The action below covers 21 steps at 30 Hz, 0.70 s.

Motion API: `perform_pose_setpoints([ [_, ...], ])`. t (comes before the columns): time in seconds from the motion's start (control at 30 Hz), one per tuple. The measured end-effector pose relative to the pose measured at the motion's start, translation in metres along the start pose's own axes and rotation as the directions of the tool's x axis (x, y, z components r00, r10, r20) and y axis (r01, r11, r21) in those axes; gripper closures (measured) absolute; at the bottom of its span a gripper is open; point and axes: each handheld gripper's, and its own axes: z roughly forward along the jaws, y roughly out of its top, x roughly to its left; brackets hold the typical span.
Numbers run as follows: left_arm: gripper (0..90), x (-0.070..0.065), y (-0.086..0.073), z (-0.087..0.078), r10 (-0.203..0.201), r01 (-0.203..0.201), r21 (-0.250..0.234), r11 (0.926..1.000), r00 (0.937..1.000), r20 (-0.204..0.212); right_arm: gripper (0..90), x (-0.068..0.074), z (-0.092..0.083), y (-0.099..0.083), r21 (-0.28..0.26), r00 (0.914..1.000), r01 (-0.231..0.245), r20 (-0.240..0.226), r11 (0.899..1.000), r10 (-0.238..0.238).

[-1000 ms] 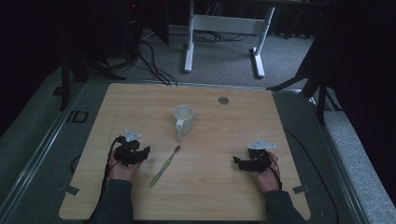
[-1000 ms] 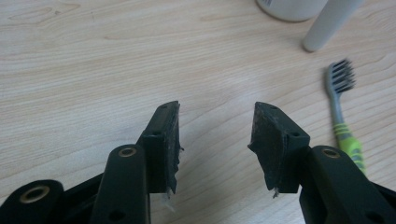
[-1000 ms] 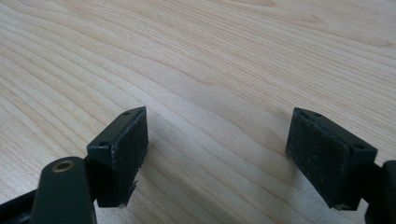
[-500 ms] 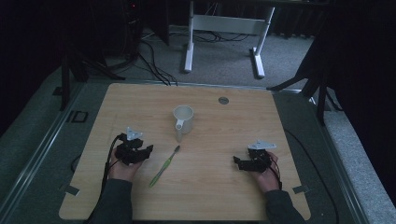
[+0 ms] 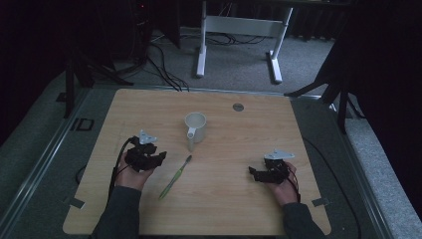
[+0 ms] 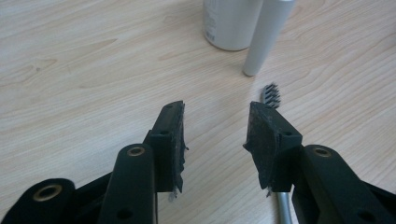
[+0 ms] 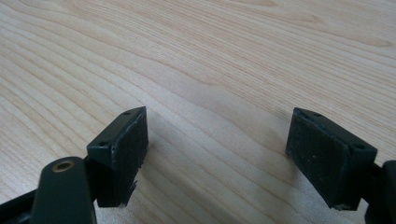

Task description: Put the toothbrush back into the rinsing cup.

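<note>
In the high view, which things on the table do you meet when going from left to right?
left gripper → toothbrush → mug → small round disc → right gripper

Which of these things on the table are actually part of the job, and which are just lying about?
Part of the job:
- green toothbrush, lying flat beside the left gripper
- white mug, upright just beyond its bristles

Just lying about:
- small round grey disc near the table's far edge
- white desk frame on the carpet beyond
</note>
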Motion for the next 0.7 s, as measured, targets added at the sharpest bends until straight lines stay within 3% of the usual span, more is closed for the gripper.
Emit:
perform_pose_setpoints([
  [0.2, 57.5, -0.004, 0.007, 0.0, 0.011, -0.011, 0.012, 0.9999, 0.9999, 0.004, 20.6, 0.0, 0.0, 0.0, 0.0, 1.0, -0.001, 0.0, 1.0, 0.001],
  [0.7, 58.3, -0.009, 0.016, 0.004, 0.034, -0.034, 0.101, 0.9942, 0.9994, 0.002, 20.6, 0.0, 0.0, 0.0, 0.0, 1.0, -0.001, 0.0, 1.0, 0.001],
])
